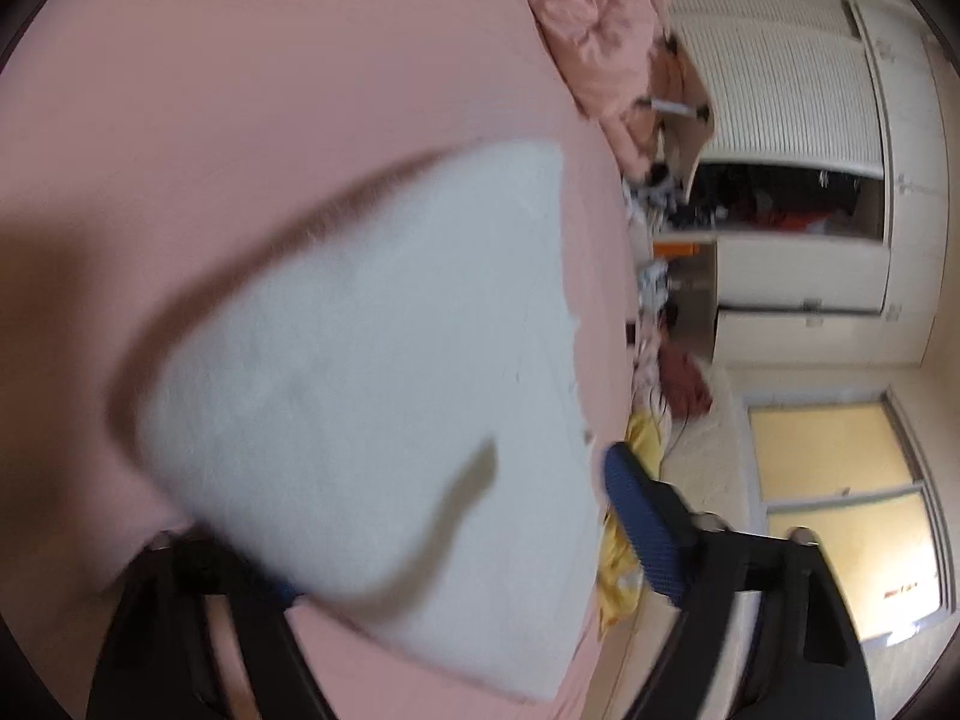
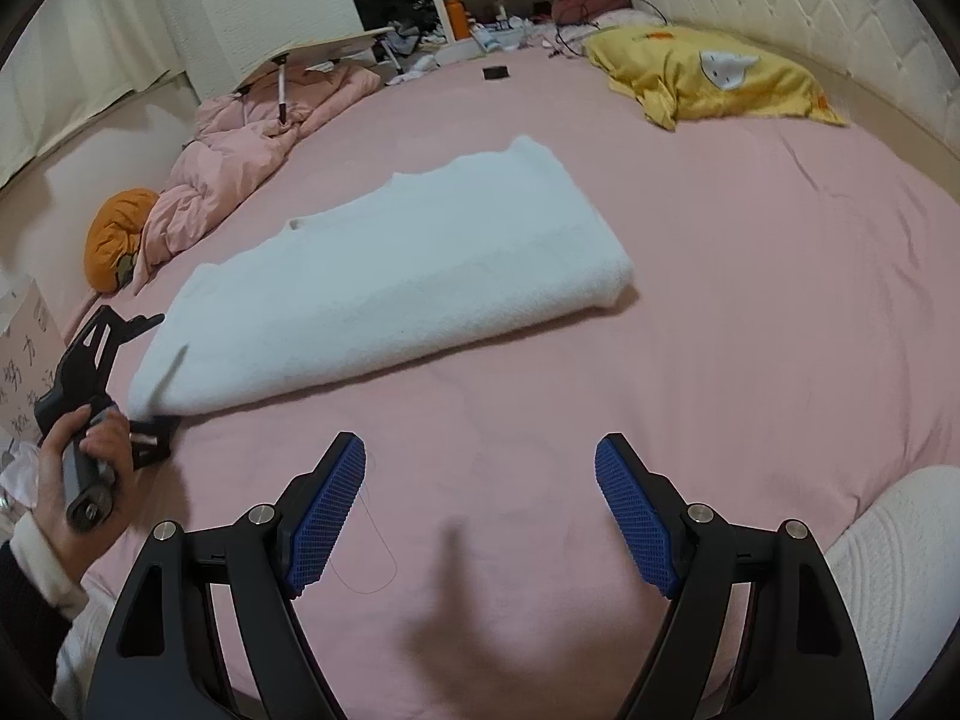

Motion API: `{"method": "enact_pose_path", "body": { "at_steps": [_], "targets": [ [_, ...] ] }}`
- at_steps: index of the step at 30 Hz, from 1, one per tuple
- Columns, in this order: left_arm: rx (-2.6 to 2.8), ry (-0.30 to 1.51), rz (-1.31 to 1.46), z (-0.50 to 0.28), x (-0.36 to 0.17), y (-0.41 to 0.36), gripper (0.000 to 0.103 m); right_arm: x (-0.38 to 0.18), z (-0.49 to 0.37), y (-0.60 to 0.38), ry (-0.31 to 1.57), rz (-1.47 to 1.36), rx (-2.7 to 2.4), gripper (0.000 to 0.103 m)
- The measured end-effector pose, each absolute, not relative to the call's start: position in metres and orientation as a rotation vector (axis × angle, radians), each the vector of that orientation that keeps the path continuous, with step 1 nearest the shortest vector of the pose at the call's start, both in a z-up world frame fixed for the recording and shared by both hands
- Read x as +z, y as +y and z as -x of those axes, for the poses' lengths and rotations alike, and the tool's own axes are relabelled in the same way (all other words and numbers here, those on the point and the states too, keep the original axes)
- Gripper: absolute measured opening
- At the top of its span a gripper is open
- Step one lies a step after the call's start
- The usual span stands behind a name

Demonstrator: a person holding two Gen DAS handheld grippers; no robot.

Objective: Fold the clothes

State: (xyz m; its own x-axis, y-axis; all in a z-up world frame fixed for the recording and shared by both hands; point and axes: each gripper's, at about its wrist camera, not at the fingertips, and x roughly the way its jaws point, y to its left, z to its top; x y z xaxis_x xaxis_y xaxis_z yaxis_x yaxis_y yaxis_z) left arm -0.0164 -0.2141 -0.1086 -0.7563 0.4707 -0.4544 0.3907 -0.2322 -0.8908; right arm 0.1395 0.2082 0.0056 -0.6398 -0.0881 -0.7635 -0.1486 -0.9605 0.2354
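Note:
A white folded garment (image 2: 390, 282) lies slantwise on the pink bed sheet (image 2: 750, 300). In the right wrist view a hand (image 2: 78, 456) holds my left gripper (image 2: 162, 372) at the garment's near-left corner, one finger above it and one below. The blurred left wrist view shows the garment (image 1: 372, 360) filling the gap; one blue pad (image 1: 636, 528) stands at its edge, the other is hidden behind the cloth. The jaws stand wide around the corner. My right gripper (image 2: 480, 441) hovers open over bare sheet, nearer than the garment, with nothing between its pads.
A yellow pillow (image 2: 714, 75) lies by the quilted headboard (image 2: 780, 6). A crumpled pink duvet (image 2: 252, 144), an orange cushion (image 2: 117, 234) and a small folding table (image 2: 336, 48) line the bed's left side. White knit cloth (image 2: 888, 570) shows at bottom right.

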Motion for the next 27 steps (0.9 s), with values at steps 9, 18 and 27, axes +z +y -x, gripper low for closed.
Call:
{"method": "enact_pose_path", "body": {
  "at_steps": [9,18,27],
  "targets": [
    [2.459,-1.460,1.274,0.030,-0.107,-0.196,0.026,-0.006,-0.122,0.215,0.504,1.368,2.743,0.079],
    [2.651,-1.060,1.419,0.054,-0.086,-0.174,0.027,0.008,0.049,0.152,0.031,1.225,2.920,0.079],
    [2.511,-1.072,1.476,0.053,-0.100,-0.189,0.028,-0.068,0.137,0.119,-0.124,1.431,2.828,0.099]
  ]
}}
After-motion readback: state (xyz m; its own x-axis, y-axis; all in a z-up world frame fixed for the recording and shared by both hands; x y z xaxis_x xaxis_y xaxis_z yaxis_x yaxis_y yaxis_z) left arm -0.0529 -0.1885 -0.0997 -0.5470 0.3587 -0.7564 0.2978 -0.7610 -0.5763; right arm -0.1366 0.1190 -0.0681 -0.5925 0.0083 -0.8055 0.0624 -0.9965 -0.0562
